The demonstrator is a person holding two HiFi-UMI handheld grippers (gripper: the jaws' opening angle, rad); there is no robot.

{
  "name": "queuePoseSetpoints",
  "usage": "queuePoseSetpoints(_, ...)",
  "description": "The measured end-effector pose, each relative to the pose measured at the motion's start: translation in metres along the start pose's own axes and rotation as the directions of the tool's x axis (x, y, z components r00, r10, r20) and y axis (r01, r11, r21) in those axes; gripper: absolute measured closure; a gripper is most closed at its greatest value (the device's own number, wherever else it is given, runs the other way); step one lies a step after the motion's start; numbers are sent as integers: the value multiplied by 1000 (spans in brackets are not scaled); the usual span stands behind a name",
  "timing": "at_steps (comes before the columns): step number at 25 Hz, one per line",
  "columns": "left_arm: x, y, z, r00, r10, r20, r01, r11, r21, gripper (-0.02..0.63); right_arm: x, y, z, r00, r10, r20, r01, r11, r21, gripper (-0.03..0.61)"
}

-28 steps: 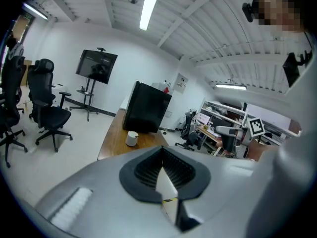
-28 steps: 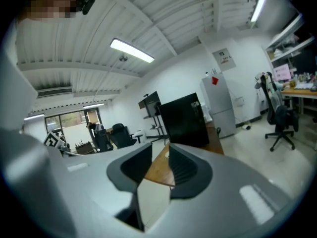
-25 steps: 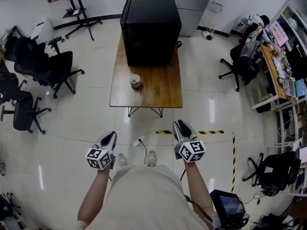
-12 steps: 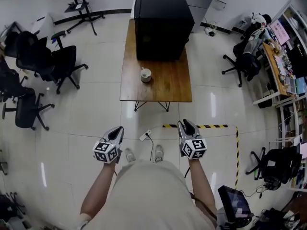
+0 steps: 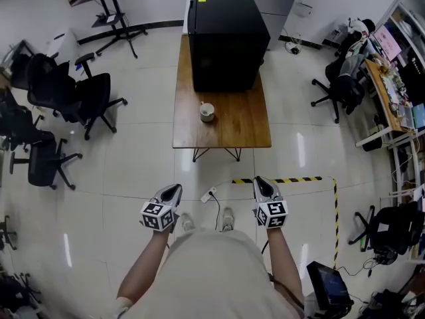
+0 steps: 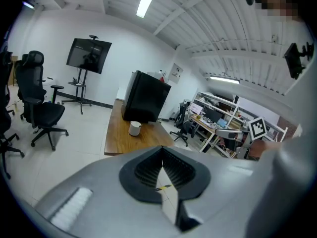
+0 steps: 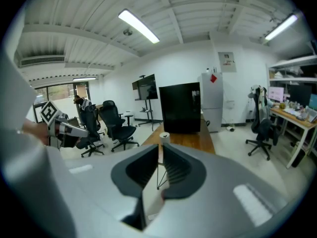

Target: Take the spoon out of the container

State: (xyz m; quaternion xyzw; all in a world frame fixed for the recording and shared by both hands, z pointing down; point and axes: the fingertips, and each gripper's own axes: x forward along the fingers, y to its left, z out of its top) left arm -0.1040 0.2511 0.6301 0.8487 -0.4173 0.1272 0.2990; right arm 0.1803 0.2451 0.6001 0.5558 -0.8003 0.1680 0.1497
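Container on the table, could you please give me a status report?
Left gripper shut, empty; right gripper shut, empty. Container on table, far ahead, untouched. Power strip on floor between.

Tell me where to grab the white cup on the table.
Grip the cup by its round side wall, coming from the near edge of the table or from above. It stands upright on open tabletop, while the black box behind it blocks the far side. Any handle is too small to tell.
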Motion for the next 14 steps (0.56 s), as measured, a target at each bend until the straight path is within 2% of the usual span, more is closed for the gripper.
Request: queuePoseSetpoints(14,27,-32,-9,998,-10,-59,12,999,33,614,-4,-27,-7,1000,22,2,-22,999,26,558)
